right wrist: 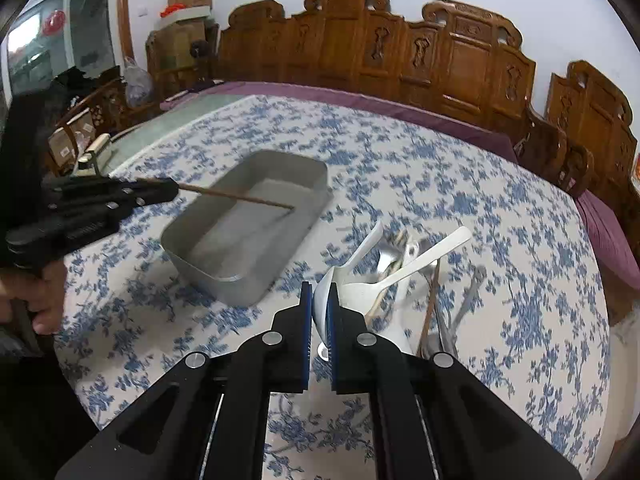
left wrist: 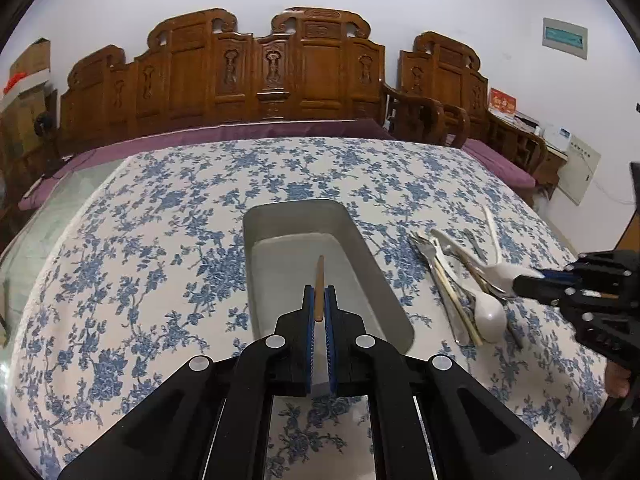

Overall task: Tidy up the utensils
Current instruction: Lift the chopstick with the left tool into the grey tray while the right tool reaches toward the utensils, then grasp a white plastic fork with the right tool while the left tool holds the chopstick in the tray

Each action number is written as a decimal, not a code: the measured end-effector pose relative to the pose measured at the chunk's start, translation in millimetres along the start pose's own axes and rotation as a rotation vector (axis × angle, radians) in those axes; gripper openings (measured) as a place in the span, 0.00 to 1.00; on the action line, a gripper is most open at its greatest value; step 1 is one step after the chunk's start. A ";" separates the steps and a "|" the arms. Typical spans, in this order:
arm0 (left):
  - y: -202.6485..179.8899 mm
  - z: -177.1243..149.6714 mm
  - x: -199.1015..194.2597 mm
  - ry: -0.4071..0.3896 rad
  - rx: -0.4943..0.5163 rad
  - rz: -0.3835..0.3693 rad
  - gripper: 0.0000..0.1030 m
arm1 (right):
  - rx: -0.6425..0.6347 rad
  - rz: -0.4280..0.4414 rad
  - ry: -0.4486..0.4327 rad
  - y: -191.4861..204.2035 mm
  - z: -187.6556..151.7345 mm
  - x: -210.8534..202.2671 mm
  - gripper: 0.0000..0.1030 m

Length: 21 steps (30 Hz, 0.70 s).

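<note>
My left gripper [left wrist: 319, 292] is shut on a wooden chopstick [left wrist: 319, 280], whose tip reaches down into the grey metal tray [left wrist: 360, 248]. The right wrist view shows the same left gripper [right wrist: 172, 190] from the side, with the chopstick [right wrist: 240, 198] slanting over the tray [right wrist: 192, 264]. My right gripper [right wrist: 319, 292] is shut on the bowl of a white ceramic spoon [right wrist: 322, 300], lifted just off the utensil pile [right wrist: 420, 280]. From the left wrist view, the right gripper [left wrist: 518, 284] holds that spoon [left wrist: 500, 270] above the pile [left wrist: 460, 292].
The pile holds another white spoon [right wrist: 420, 258], metal forks and spoons and a brown chopstick [right wrist: 432, 300], right of the tray on the blue floral tablecloth [left wrist: 160, 240]. A person's hand [right wrist: 44, 300] grips the left tool. Carved wooden benches [left wrist: 260, 76] stand behind the table.
</note>
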<state>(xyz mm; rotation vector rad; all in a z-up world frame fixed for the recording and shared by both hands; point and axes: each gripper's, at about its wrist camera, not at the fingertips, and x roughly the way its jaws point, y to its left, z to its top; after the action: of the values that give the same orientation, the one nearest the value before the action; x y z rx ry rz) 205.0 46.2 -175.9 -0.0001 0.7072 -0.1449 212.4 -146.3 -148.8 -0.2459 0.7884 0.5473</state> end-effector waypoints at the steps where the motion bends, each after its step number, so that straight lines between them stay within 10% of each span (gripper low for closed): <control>1: 0.5 -0.3 1.6 0.001 0.002 0.009 0.04 | -0.010 -0.002 -0.005 2.2 2.0 -0.9 0.07; 21: -3.9 -1.7 13.2 0.032 0.029 0.018 0.04 | 0.020 -0.060 0.140 -25.4 -49.5 38.6 0.18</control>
<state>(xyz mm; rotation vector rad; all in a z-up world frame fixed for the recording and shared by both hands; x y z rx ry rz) 213.3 40.7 -185.5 0.0366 0.7372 -0.1383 218.7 -173.3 -210.6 -0.2905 0.9194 0.4690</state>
